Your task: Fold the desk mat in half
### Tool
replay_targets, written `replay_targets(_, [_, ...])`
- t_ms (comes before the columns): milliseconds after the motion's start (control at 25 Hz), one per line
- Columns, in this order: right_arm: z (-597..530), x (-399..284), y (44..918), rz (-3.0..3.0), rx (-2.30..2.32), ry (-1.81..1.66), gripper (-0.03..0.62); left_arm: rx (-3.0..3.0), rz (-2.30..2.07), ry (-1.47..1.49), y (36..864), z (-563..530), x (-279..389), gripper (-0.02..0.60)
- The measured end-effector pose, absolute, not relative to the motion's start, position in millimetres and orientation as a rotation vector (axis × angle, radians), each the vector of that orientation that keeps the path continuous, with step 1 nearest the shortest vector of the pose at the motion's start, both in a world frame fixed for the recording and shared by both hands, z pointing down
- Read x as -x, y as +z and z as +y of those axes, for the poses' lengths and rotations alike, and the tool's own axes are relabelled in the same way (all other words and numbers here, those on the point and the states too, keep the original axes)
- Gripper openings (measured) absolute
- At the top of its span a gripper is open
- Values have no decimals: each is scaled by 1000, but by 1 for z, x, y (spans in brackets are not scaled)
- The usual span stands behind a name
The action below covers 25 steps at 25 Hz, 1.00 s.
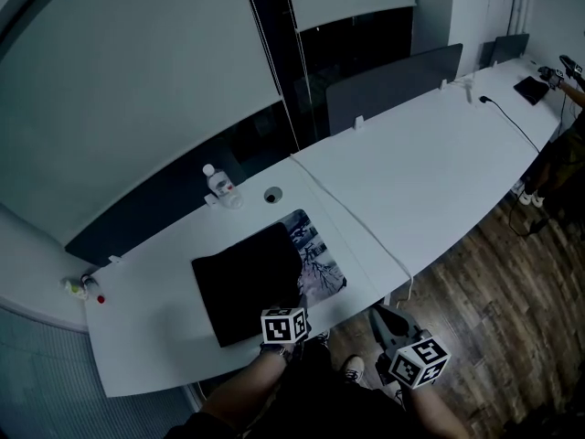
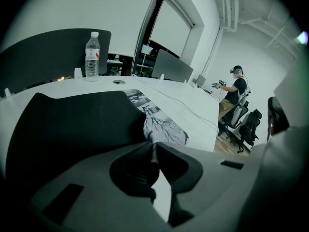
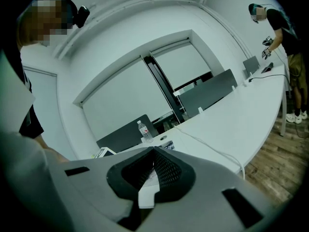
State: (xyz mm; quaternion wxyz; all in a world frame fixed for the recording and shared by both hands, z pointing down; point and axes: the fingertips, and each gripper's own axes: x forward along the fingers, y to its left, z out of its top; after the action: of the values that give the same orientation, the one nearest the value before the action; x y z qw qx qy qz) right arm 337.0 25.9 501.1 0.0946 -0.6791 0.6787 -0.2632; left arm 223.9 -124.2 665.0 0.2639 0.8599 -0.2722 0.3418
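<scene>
We see the desk mat (image 1: 251, 282) lying on the long white desk (image 1: 439, 172), close to its near edge. Its black underside is turned up over most of it. A strip of the printed face (image 1: 315, 259), a pale pattern of bare branches, shows along its right side.

Our left gripper (image 2: 153, 148) is at the mat's near edge, where the black flap meets the print. In the left gripper view its jaws are drawn almost together on a thin edge of the mat, which rises from the desk to meet them. Its marker cube (image 1: 283, 326) sits just above the desk edge in the head view.

Our right gripper (image 3: 154, 152) hangs off the desk to the right, over the wooden floor (image 1: 494, 282), well apart from the mat. Its jaws are closed tip to tip, and we see nothing between them.

Beyond the mat stand a clear water bottle (image 1: 219, 183) and, just beside it, a round cable hole (image 1: 272, 195). A white cable (image 1: 366, 227) runs across the desk from the far side to the near edge, to the right of the mat. Grey divider panels (image 1: 393, 85) line the far edge of the desk. At the desk's far end another person (image 2: 236, 88) stands holding devices, with dark office chairs (image 2: 248, 124) near them.
</scene>
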Motion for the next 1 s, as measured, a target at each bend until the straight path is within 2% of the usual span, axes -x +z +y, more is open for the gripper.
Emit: replay_targets(1000, [22,-361,507,1858,2102,-802,20,-2382,-541,994,665,-123,-278,32])
